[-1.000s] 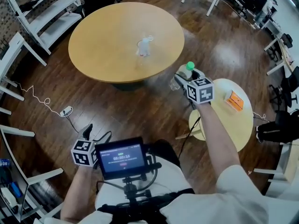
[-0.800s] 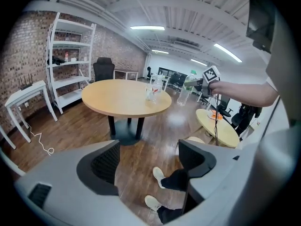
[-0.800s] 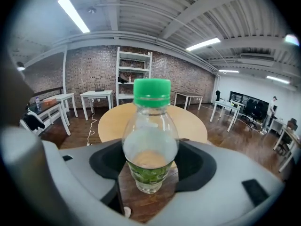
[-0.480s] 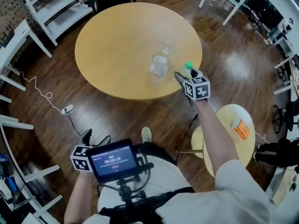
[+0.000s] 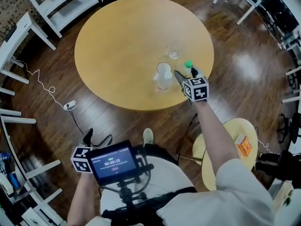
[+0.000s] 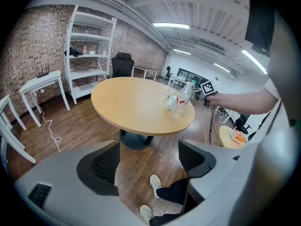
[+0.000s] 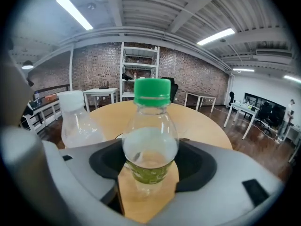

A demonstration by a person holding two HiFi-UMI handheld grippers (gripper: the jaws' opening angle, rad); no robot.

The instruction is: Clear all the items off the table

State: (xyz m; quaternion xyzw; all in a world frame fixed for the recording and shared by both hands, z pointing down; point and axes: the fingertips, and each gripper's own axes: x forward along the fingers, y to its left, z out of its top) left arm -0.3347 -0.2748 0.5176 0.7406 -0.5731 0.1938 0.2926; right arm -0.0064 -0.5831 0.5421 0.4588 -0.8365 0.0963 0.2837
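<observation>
My right gripper (image 5: 186, 72) is shut on a clear bottle with a green cap and green label (image 5: 188, 66), held upright over the near right part of the round wooden table (image 5: 122, 46). In the right gripper view the bottle (image 7: 150, 140) fills the gap between the jaws. A clear bottle with a white cap (image 5: 163, 76) stands just left of it, and a small clear glass (image 5: 174, 51) sits behind. My left gripper (image 5: 88, 136) hangs low over the floor at the near left, open and empty (image 6: 150, 164).
A small round side table (image 5: 225, 149) with an orange item (image 5: 244, 145) stands at the right by my arm. White shelving (image 5: 61, 4) lines the far left. A cable and power strip (image 5: 69, 105) lie on the wood floor.
My right gripper has carried the green-capped bottle from above the floor near the side table to over the round table, next to the white-capped bottle. The left gripper has stayed low.
</observation>
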